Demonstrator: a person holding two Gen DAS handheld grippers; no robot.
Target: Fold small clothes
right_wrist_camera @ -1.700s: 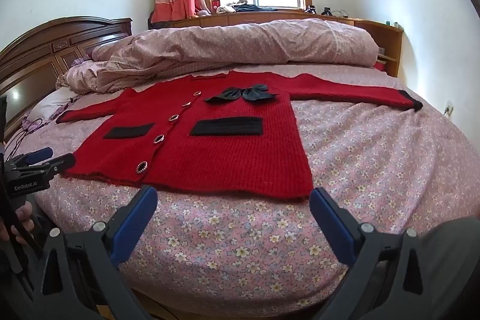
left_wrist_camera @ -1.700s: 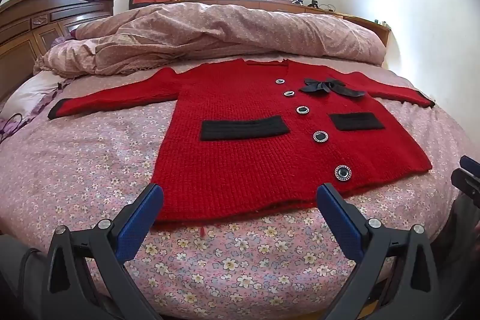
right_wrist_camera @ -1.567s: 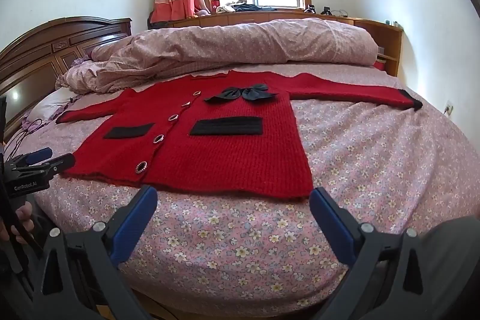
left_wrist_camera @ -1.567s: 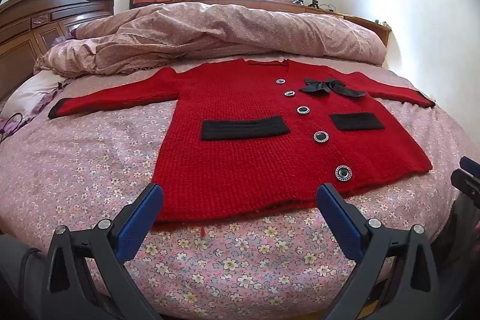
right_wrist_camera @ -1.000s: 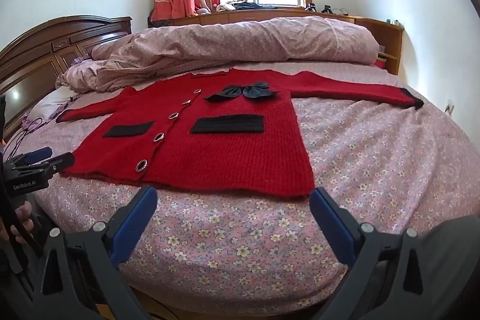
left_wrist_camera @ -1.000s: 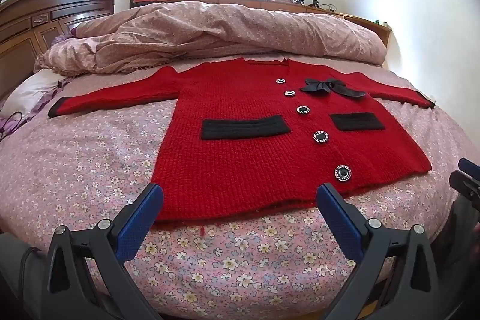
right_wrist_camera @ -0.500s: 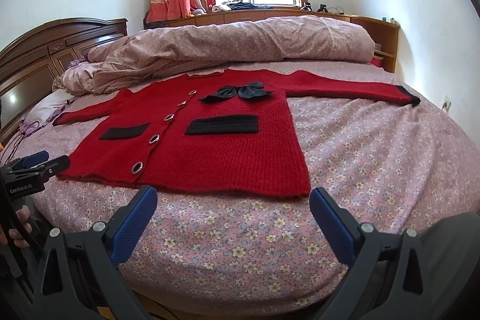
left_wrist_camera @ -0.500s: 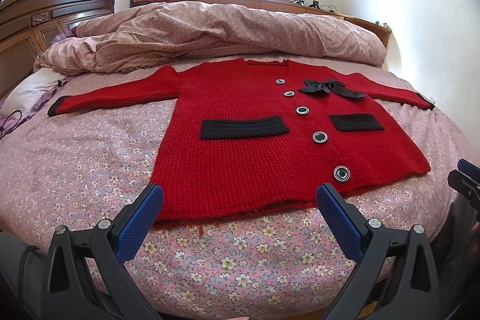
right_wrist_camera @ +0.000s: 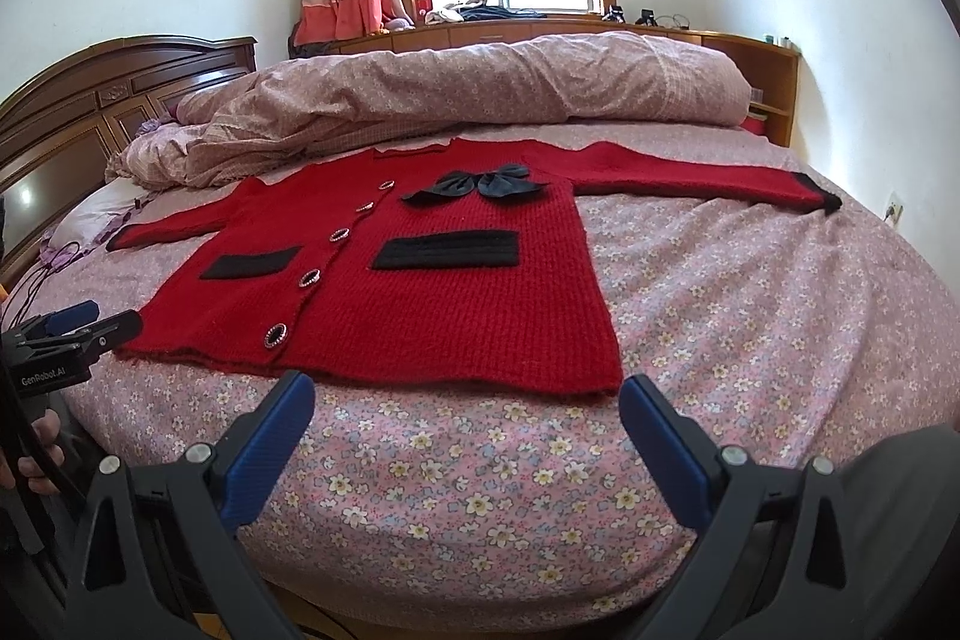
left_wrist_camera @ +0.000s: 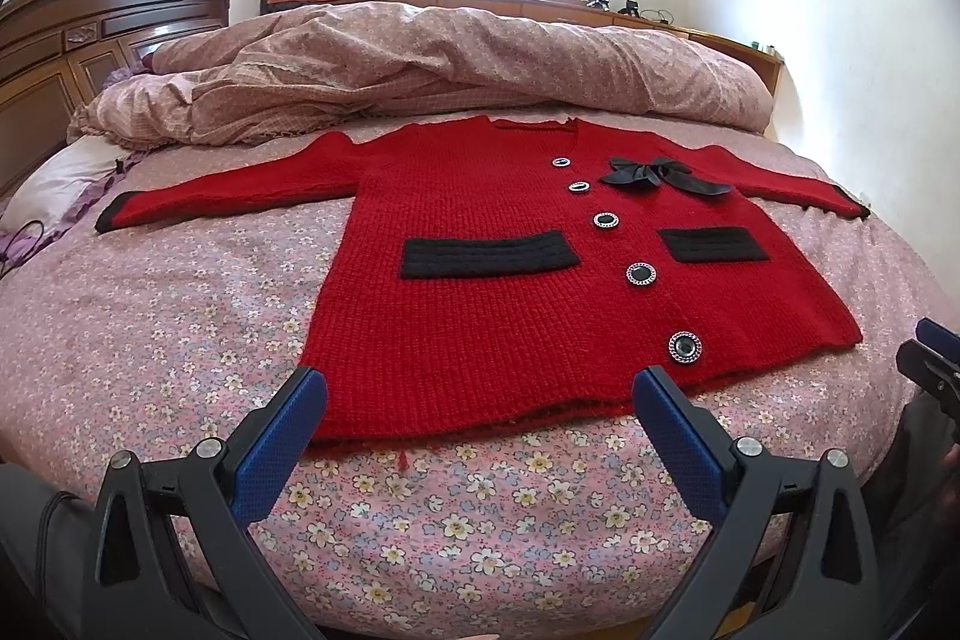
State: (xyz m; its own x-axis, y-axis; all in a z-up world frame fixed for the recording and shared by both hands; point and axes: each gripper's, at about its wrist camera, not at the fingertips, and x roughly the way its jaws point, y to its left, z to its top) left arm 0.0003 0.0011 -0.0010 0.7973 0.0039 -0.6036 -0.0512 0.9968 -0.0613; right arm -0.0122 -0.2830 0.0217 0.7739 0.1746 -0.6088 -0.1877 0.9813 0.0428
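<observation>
Both hand-held grippers (left (left_wrist_camera: 479, 403), right (right_wrist_camera: 467, 400)) released, short of flat red cardigan (left_wrist_camera: 540, 292) at bed (right_wrist_camera: 750, 316) near edge; single-layer pinch risks skewed fold.

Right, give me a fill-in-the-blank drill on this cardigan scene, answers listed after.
1. The red cardigan lies spread flat on the ___.
2. Down its front runs a row of ___ buttons.
3. The bow near the neckline is ___ in colour.
4. The left tool and right tool are both ___, gripping nothing.

Answers: bed; five; black; open
</observation>
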